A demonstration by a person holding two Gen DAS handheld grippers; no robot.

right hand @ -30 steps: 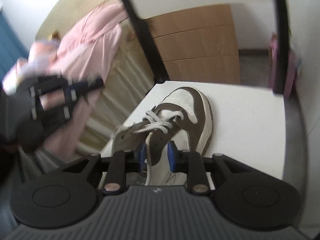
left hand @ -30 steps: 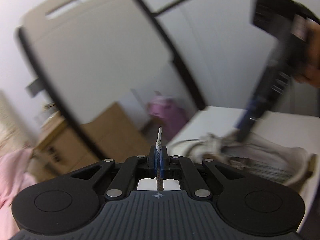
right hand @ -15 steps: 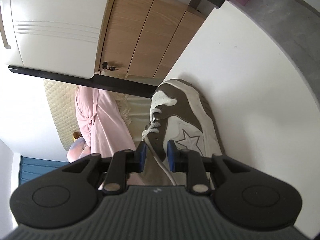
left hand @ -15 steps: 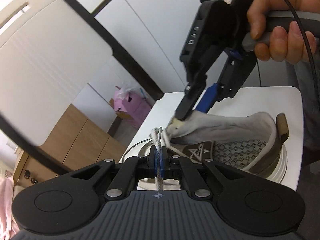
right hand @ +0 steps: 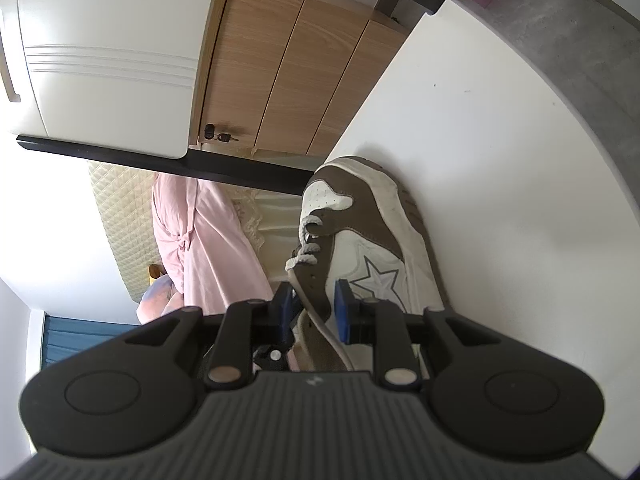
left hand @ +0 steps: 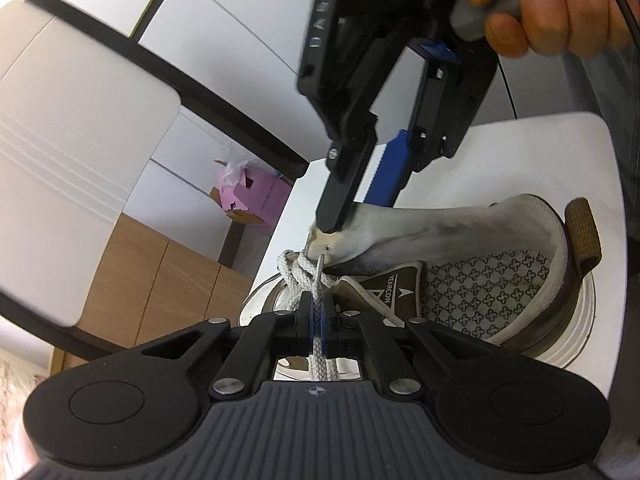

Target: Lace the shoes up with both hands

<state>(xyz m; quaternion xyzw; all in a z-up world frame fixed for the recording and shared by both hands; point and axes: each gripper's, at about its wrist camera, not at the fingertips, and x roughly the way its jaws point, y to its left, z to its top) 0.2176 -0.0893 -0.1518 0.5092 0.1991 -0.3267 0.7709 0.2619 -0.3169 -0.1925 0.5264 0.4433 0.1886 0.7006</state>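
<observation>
A brown and white sneaker lies on a white table. My left gripper is shut on the white shoelace. The lace's tip sticks out ahead of the pads, close to the laced eyelets and the raised flap. In the left wrist view my right gripper comes down from above and is shut on the shoe's pale upper flap, holding it up. The right wrist view shows the sneaker from the side. There the flap's brown edge sits between the blue pads of my right gripper.
A hand holds the right gripper. Beyond the table's far edge are a pink box, a wooden cabinet and a white chair back. A pink garment hangs off to the left of the table.
Both views have rolled. My left gripper has come down closer to the shoe with the lace still in it. My right gripper has kept its hold on the flap.
</observation>
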